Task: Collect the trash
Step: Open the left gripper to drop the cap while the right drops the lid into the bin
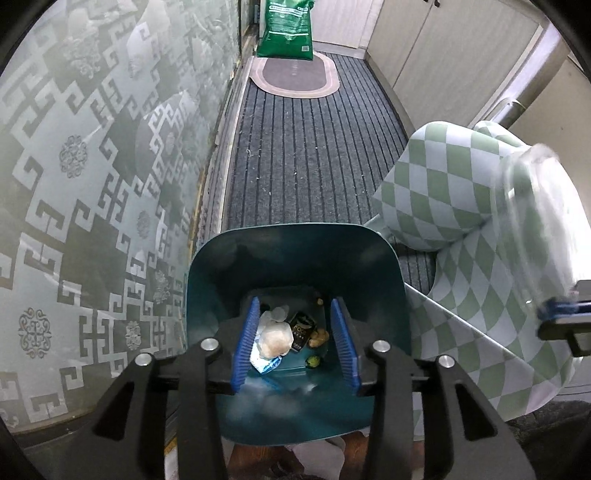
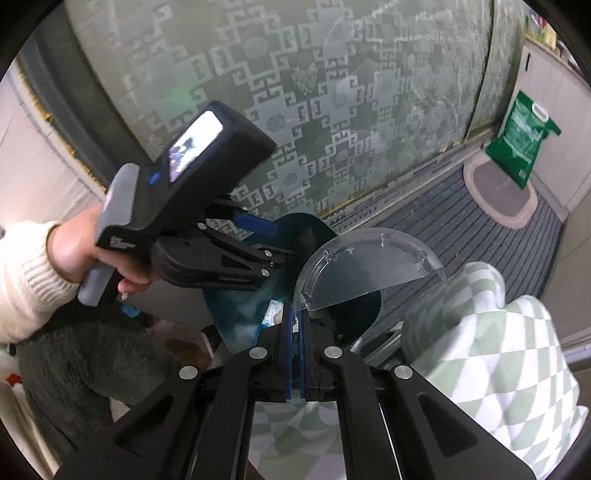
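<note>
A teal bin [image 1: 295,240] stands on the floor right under my left gripper [image 1: 295,308], which is open with nothing pressed between its blue pads [image 1: 245,339]. At the bin's bottom lie a pale crumpled wad [image 1: 275,338], a blue-white wrapper [image 1: 264,363], a black packet [image 1: 301,328] and small scraps. My right gripper [image 2: 295,321] is shut on the edge of a clear plastic lid [image 2: 369,266], held over the bin's rim [image 2: 306,227]. The lid [image 1: 535,221] and right gripper [image 1: 554,312] also show at the right of the left wrist view. A hand [image 2: 81,251] holds the left gripper [image 2: 258,230].
A seat covered in green-white checked cloth [image 1: 436,184] stands close to the bin's right. A frosted patterned glass door [image 1: 92,147] runs along the left. Striped grey carpet [image 1: 306,147] leads to an oval mat [image 1: 295,74] and a green bag [image 1: 286,29]. Cupboards [image 1: 443,44] line the right.
</note>
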Action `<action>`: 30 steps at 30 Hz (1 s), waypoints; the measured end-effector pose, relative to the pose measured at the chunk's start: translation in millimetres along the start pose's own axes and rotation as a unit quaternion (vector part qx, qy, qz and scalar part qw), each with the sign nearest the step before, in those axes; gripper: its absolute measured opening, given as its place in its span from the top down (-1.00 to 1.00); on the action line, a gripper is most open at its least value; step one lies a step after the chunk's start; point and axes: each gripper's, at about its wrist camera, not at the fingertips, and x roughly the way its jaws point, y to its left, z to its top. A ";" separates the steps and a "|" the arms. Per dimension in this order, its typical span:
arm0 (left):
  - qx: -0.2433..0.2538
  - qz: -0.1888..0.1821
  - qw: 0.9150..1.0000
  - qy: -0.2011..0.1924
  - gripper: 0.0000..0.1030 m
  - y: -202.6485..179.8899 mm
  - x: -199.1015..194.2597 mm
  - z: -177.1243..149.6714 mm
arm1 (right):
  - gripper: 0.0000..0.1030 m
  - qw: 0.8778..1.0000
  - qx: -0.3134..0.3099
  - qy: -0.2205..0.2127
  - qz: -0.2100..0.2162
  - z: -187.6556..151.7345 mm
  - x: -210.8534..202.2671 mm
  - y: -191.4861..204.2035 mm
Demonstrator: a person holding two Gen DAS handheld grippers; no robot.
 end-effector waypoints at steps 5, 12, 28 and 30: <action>-0.008 0.000 1.000 -0.017 0.09 4.0 -9.3 -1.1 | 0.95 1.000 0.016 0.015 0.006 6.0 11.8 -0.7; -0.024 0.001 0.997 -0.073 0.09 8.7 -42.3 -2.7 | 0.96 0.999 0.015 0.045 0.018 11.8 33.2 6.2; -0.053 -0.007 0.992 -0.118 -0.10 19.2 -75.2 -5.0 | 0.91 0.989 0.034 0.126 0.069 5.4 76.1 15.0; -0.053 -0.008 0.991 -0.122 -0.13 19.1 -77.6 -5.5 | 0.75 0.989 0.035 0.129 0.069 4.5 79.0 16.8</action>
